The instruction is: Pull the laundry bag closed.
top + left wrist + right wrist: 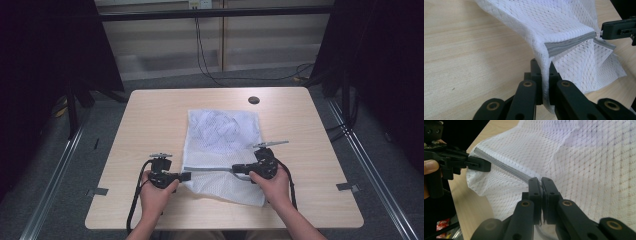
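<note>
left gripper (pixel 543 65): jaws clamped on the mesh bag's left edge fold, at the zipper end
right gripper (pixel 541 182): jaws pinched tight on the zipper pull; the pull itself is hidden between the pads
mesh bag (pixel 223 134): one, white, flat on the table (pixel 150 120) mid-front, near end lifted between the grippers
zipper (pixel 569 43): one grey strip, taut between the grippers
bag contents: pale crumpled item inside, can't identify
dark round spot (pixel 254 100): one, far table edge, unclear what it is

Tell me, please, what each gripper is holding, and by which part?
Both hold the mesh bag: the left gripper pinches its edge at the zipper's end; the right gripper is shut at the zipper's other end.
</note>
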Demonstrator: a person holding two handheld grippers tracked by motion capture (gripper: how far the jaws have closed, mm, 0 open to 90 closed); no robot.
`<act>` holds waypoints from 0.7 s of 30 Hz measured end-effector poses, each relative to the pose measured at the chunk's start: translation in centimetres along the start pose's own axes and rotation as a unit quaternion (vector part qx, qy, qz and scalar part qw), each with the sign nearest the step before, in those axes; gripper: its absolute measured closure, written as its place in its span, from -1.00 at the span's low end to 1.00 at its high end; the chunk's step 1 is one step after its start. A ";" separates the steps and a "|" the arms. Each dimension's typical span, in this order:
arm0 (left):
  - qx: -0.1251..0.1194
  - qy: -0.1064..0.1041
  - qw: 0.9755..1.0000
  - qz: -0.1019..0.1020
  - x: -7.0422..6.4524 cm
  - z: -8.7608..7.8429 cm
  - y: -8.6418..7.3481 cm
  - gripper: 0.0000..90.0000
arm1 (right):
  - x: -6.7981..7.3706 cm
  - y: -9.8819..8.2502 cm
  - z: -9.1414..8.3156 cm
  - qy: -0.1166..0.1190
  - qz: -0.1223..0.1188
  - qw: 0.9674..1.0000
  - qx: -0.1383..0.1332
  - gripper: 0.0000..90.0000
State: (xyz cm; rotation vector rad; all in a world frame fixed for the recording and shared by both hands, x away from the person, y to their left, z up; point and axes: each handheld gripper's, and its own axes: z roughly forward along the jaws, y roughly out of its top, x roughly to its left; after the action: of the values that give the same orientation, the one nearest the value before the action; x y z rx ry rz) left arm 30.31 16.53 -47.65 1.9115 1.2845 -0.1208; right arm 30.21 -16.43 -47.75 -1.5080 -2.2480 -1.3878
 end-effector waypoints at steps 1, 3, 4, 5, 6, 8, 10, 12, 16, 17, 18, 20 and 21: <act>0.001 0.002 1.000 0.002 0.1 -0.1 0.0 0.98 | 0.0 0.0 0.0 0.002 0.001 1.000 -0.001 0.93; -0.001 0.003 1.000 0.002 0.1 -0.1 0.0 0.98 | 0.0 0.1 0.0 0.005 0.004 1.000 -0.001 0.93; -0.002 0.003 1.000 -0.001 0.0 -0.1 0.0 0.98 | 0.0 0.1 0.0 0.006 0.002 1.000 -0.001 0.93; -0.002 0.003 1.000 0.000 0.0 -0.2 0.0 0.99 | 0.1 0.1 0.0 0.006 0.002 1.000 -0.001 0.93; -0.003 0.002 1.000 -0.001 0.1 -0.2 -0.1 0.98 | 0.1 0.1 0.0 0.006 0.001 1.000 -0.001 0.93; -0.003 0.004 1.000 -0.001 0.1 -0.2 -0.1 0.98 | 0.1 0.2 0.1 0.007 0.001 1.000 0.000 0.93; -0.003 0.003 1.000 0.000 0.1 -0.2 0.0 0.99 | 0.0 0.1 0.1 0.007 0.001 1.000 0.001 0.93; -0.001 0.002 1.000 -0.001 0.0 -0.2 -0.1 0.99 | 0.0 0.1 0.1 0.008 0.003 1.000 0.001 0.93; -0.001 0.002 1.000 -0.001 0.0 -0.2 -0.1 0.98 | 0.1 0.1 0.0 0.007 0.002 1.000 0.001 0.93; -0.002 0.002 1.000 -0.002 0.0 -0.2 -0.1 0.99 | 0.1 0.1 0.0 0.007 0.003 1.000 0.000 0.93; -0.002 0.003 1.000 -0.002 0.0 -0.2 -0.1 0.98 | 0.1 0.1 0.0 0.008 0.003 1.000 0.000 0.93; -0.002 0.003 1.000 -0.003 -0.1 -0.2 -0.1 0.98 | 0.1 0.1 -0.1 0.009 0.003 1.000 0.001 0.93; -0.003 0.009 1.000 0.000 0.0 -0.2 -0.1 0.98 | 0.1 0.2 -0.1 0.007 0.003 1.000 0.001 0.93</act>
State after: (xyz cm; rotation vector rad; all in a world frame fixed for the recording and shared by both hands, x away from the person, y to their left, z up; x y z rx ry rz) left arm 30.18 16.70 -47.54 1.9124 1.2947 -0.0997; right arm 30.27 -16.45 -47.57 -1.4985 -2.2338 -1.3891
